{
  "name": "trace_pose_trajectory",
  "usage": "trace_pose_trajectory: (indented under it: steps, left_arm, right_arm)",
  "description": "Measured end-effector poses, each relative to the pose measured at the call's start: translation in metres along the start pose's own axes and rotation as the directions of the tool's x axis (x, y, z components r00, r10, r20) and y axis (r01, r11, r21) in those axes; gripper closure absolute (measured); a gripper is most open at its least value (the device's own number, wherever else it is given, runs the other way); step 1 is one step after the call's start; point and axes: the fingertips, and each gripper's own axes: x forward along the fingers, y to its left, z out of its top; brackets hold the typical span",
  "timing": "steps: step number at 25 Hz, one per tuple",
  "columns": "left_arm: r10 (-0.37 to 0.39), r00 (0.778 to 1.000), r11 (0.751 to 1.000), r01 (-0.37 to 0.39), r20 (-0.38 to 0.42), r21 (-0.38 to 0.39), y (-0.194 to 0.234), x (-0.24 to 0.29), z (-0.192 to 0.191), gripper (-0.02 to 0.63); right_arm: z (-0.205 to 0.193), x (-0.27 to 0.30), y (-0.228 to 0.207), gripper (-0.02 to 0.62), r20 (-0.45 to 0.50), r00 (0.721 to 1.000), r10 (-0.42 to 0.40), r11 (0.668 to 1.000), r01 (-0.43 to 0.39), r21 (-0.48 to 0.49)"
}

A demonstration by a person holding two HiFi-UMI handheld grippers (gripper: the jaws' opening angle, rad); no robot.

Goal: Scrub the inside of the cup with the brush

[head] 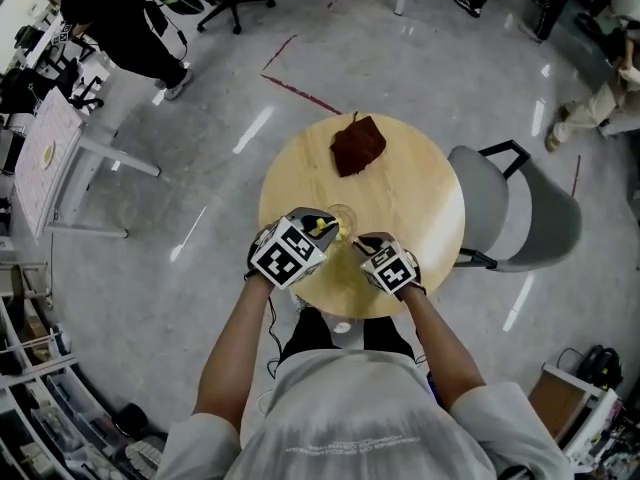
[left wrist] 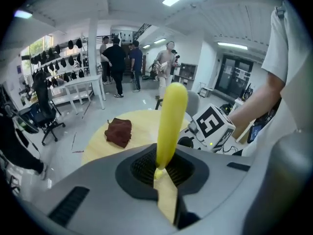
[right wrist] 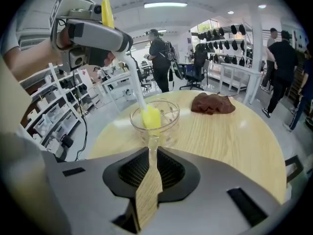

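Observation:
A clear glass cup (right wrist: 155,115) stands near the front edge of the round wooden table (head: 400,183). In the head view the cup (head: 342,218) shows between the two grippers. My right gripper (right wrist: 152,153) is shut on the cup's glass handle. The brush's yellow head (right wrist: 150,117) sits inside the cup, and its white shaft rises up and left to my left gripper (right wrist: 93,29). In the left gripper view that gripper (left wrist: 164,173) is shut on the brush's yellow handle (left wrist: 171,119). From the head camera, the left gripper (head: 290,248) hangs over the cup and the right gripper (head: 388,264) sits beside it.
A crumpled brown cloth (head: 357,145) lies at the table's far side. A grey chair (head: 510,208) stands at the table's right. Several people (left wrist: 117,58) stand further back among desks and shelves (right wrist: 234,48).

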Motion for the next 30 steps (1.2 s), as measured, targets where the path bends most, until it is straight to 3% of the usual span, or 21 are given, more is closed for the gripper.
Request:
trace_pose_trajectory:
  steps: [7,13,20,26,30]
  left_arm:
    - [-0.021,0.996,0.987,0.035,0.09,-0.158,0.008,-0.009,0.012,0.56]
    - [-0.027,0.986,0.968,0.066,0.164,-0.242,0.016,-0.026,0.033,0.558]
    - [0.084,0.964,0.949,0.0,0.254,-0.314,0.042,-0.061,0.047,0.561]
    - [0.117,0.982,0.968,-0.079,0.151,-0.238,0.033,-0.043,0.034,0.561]
    - [0.128,0.984,0.97,-0.098,0.124,-0.223,0.025,-0.016,0.023,0.56]
  right_arm:
    - [0.002,-0.001,0.0,0.522,-0.007,1.0,-0.001,1.0,0.001,-0.004]
    - [-0.002,-0.002,-0.003,0.522,-0.012,1.0,0.0,1.0,0.0,-0.007]
    - [0.001,-0.002,0.001,0.522,-0.019,1.0,0.002,1.0,-0.002,0.004]
    - [-0.002,0.0,0.005,0.522,-0.023,1.0,0.001,1.0,0.0,0.023]
    - [-0.003,0.001,0.014,0.522,-0.004,1.0,0.024,0.997,-0.024,0.08]
